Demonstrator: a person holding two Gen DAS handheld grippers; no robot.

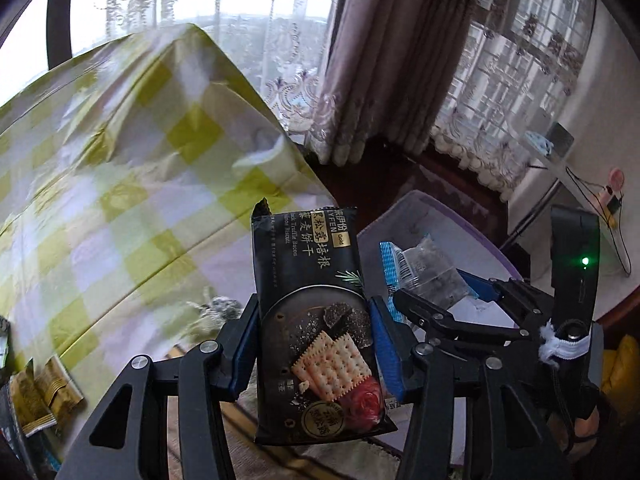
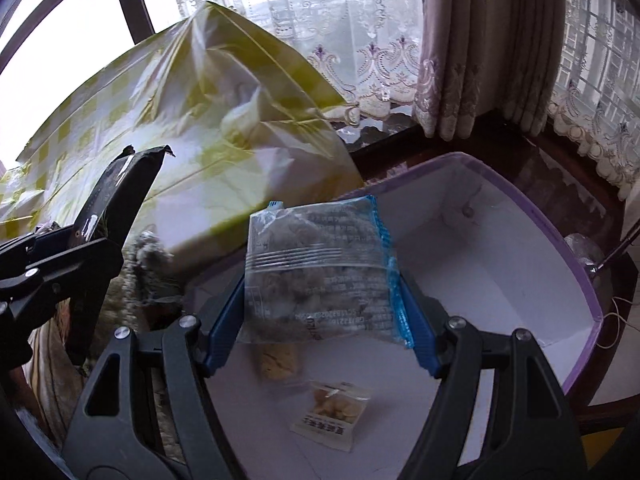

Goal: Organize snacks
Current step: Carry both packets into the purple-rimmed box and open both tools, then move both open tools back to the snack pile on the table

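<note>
My left gripper [image 1: 312, 344] is shut on a black cracker packet [image 1: 312, 312], which stands upright between the blue pads beside the table's edge. In the right wrist view that black cracker packet [image 2: 120, 192] shows edge-on at the left. My right gripper [image 2: 320, 316] is shut on a clear snack bag with blue edges [image 2: 320, 268], held over the white bin with a purple rim [image 2: 576, 264]. The same clear snack bag [image 1: 428, 272] and right gripper [image 1: 452, 304] appear at the right of the left wrist view, above the bin [image 1: 412, 208]. Two small snack packets [image 2: 332, 416] lie on the bin's floor.
A table under a yellow-checked cloth [image 1: 120, 184] fills the left. Gold snack packets [image 1: 44, 396] lie at its lower left edge. Curtains [image 2: 472, 40] and a dark wooden sill stand behind the bin. A clothes hanger [image 1: 600, 216] rests at the far right.
</note>
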